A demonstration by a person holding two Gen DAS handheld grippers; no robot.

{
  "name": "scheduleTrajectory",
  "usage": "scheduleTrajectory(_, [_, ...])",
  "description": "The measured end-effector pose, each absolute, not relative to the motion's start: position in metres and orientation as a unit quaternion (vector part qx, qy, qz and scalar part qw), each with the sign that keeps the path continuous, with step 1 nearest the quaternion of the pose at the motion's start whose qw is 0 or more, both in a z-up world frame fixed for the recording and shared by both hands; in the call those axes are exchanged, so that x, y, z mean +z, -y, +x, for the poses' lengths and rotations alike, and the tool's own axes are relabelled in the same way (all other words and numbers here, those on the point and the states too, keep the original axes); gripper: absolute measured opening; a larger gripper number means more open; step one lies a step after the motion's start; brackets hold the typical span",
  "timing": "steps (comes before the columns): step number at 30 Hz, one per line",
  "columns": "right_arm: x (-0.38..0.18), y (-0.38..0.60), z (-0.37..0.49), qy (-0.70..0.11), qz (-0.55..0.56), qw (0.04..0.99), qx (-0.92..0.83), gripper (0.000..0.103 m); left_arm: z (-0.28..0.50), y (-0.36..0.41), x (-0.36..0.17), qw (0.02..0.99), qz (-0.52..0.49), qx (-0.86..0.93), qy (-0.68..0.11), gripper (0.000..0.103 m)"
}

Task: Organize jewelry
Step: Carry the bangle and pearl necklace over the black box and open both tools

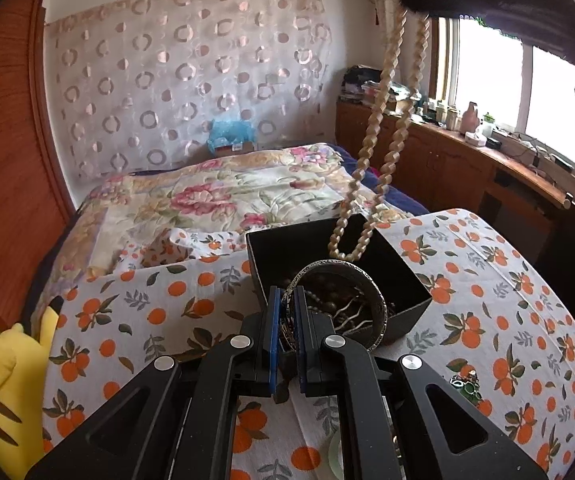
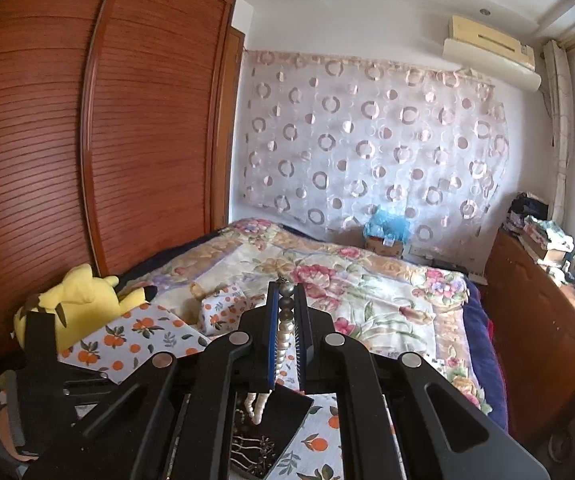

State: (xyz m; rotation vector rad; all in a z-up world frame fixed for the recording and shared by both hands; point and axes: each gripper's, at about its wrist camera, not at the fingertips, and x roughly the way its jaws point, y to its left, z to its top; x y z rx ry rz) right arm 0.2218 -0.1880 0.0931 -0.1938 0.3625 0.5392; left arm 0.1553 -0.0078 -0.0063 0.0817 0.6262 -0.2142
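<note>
Jewelry sits mostly in the black box (image 1: 403,276) on the orange-print cloth (image 1: 507,300). At left, the left gripper (image 1: 286,300) is clamped on the silver bangle (image 1: 367,280), held on edge over the box's near rim, probably so it can be lifted clear of the tangled pieces beneath. At right, the right gripper (image 2: 286,320) is pinched on the pale bead necklace (image 1: 371,152); its 2 strands hang straight into the box, likely raised high to free the loop.
</note>
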Motion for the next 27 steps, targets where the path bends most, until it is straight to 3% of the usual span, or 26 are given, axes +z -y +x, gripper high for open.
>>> scheduleTrajectory(11, [0.000,0.186,0.261,-0.282,-0.048,0.918,0.276,0.009,0.168,0.010,-0.014,0.943,0.042,-0.099,-0.316,0.006])
scheduleTrajectory(27, [-0.030,0.224,0.233,-0.315,-0.059,0.909,0.267,0.010,0.201,0.024,-0.026,0.938,0.051,-0.091,-0.332,0.006])
